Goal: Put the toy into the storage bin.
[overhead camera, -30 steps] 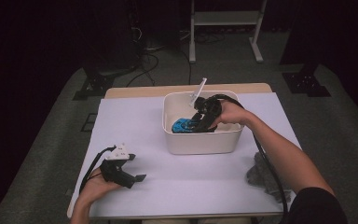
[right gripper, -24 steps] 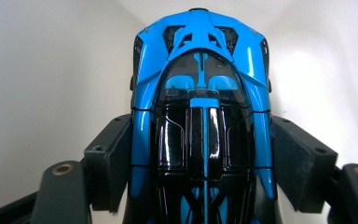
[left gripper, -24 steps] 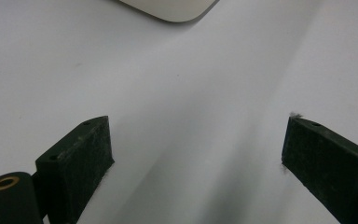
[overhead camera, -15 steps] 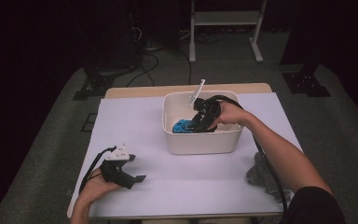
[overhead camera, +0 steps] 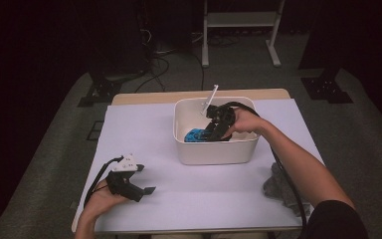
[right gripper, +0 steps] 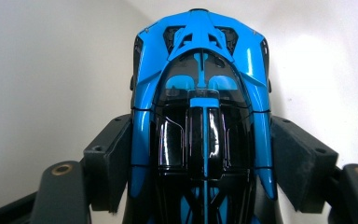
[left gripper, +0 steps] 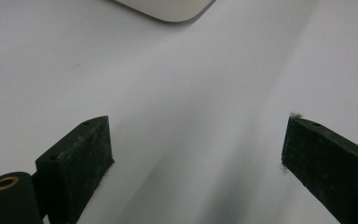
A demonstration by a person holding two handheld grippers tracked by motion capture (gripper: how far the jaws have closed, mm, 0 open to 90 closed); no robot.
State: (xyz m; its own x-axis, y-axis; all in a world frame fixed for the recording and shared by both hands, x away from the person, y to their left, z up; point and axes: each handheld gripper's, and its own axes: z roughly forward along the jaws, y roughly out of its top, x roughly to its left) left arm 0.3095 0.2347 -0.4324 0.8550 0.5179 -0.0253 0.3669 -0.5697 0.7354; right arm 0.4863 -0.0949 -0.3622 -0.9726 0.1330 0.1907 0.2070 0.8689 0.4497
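A blue and black toy car (right gripper: 200,107) sits between the two pads of my right gripper (right gripper: 200,168), which press on its sides. In the high view the right gripper (overhead camera: 210,132) reaches down into a white tub (overhead camera: 216,149), and the toy car (overhead camera: 194,135) shows as a blue patch at the tub's left inside. My left gripper (overhead camera: 146,190) rests low over the white table cover (overhead camera: 189,199) at the front left, held in a hand. In the left gripper view its jaws stand wide apart with only the white surface between them (left gripper: 196,154).
A white stick-like object (overhead camera: 210,98) leans out of the tub's back rim. A crumpled grey cloth (overhead camera: 281,186) lies at the table's right front edge. The tub's corner (left gripper: 168,9) shows at the top of the left gripper view. Dark floor, cables and stands surround the table.
The right gripper has shifted slightly inside the tub, staying on the toy car. The left gripper has not moved.
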